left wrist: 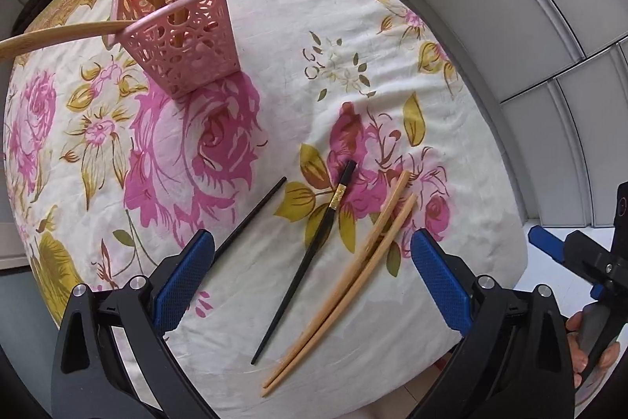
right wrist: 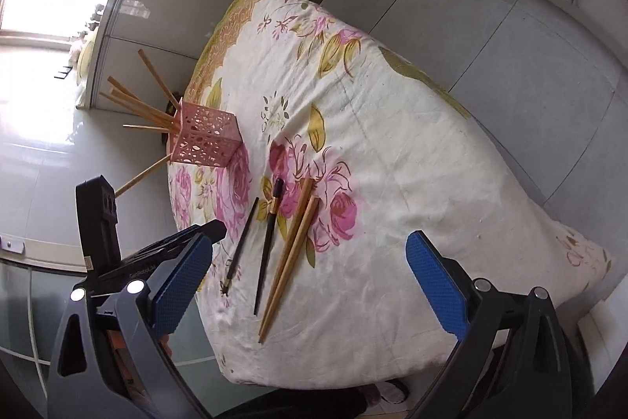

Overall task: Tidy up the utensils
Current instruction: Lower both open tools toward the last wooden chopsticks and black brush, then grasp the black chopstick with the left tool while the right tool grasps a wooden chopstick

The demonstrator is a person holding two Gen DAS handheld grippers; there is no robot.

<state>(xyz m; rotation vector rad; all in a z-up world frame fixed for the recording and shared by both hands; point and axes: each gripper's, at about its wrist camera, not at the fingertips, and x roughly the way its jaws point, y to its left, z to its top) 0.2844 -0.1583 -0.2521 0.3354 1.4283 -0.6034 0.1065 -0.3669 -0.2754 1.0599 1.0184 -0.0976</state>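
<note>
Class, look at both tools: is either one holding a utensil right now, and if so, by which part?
Nothing is held. The left tool and the right tool are both open and empty above the chopsticks lying on the floral tablecloth.

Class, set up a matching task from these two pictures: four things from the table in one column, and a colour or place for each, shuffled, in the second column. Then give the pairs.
Column one:
1. basket
2. loose wooden chopsticks
3. chopstick with gold band
4. left gripper

Column two:
A. black, lying on the cloth
B. pink, standing, with wooden sticks in it
C. blue pads, open, above the cloth
D. light brown pair, lying side by side

Pairs: 1-B, 2-D, 3-A, 4-C
</note>
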